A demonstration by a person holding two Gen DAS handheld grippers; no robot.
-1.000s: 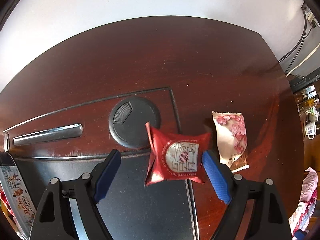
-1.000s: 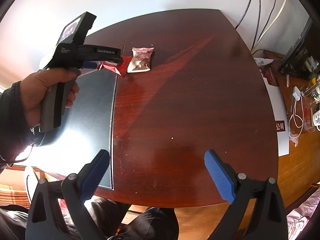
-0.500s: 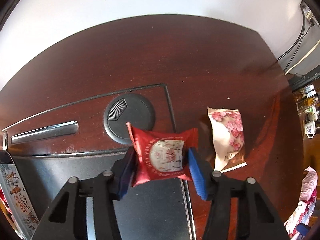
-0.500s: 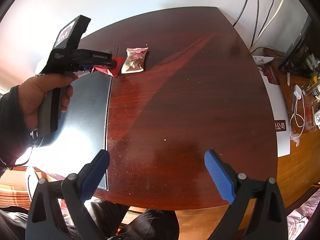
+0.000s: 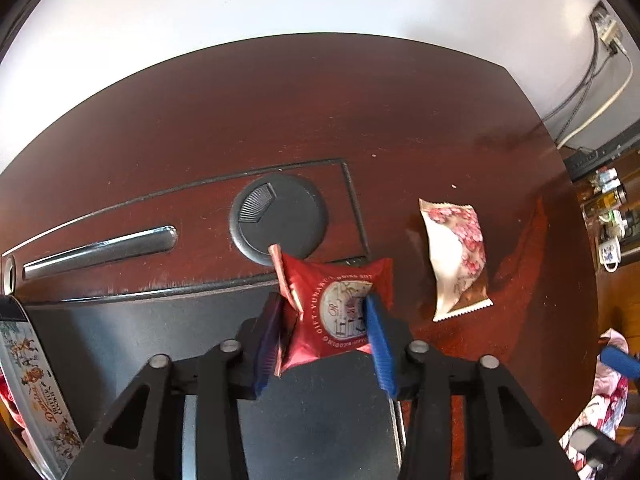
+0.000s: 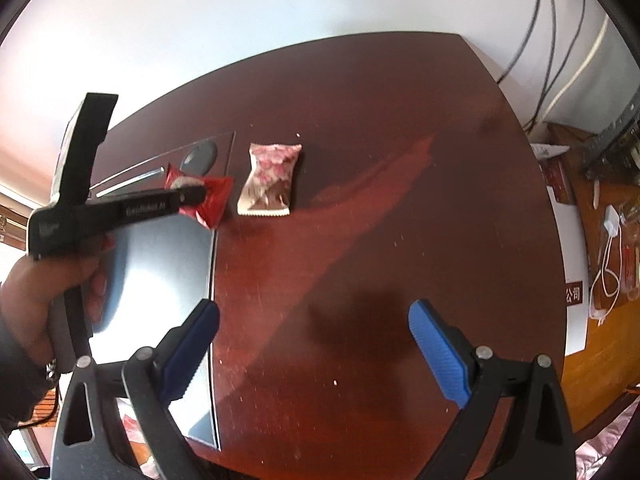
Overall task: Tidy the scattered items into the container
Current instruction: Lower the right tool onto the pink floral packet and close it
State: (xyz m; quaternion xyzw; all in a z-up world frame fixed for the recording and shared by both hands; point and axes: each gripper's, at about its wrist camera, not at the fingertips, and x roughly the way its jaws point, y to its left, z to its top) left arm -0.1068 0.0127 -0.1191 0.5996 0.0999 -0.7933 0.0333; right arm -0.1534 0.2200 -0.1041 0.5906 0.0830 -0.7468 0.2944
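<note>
At the mat edge, left gripper (image 5: 324, 336), open a second ago, now pinches red packet (image 5: 336, 312); right gripper (image 6: 316, 356) agape over bare table (image 6: 360, 260).

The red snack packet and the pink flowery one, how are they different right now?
The red packet is pinched between the left gripper fingers, crumpled and tilted; the flowery packet lies flat and untouched on the table. The red packet is squarish with a round white emblem; the flowery packet is longer, white and brown with pink blossoms. Both are sealed foil wrappers with crimped ends. The right gripper is open, holding neither.
</note>
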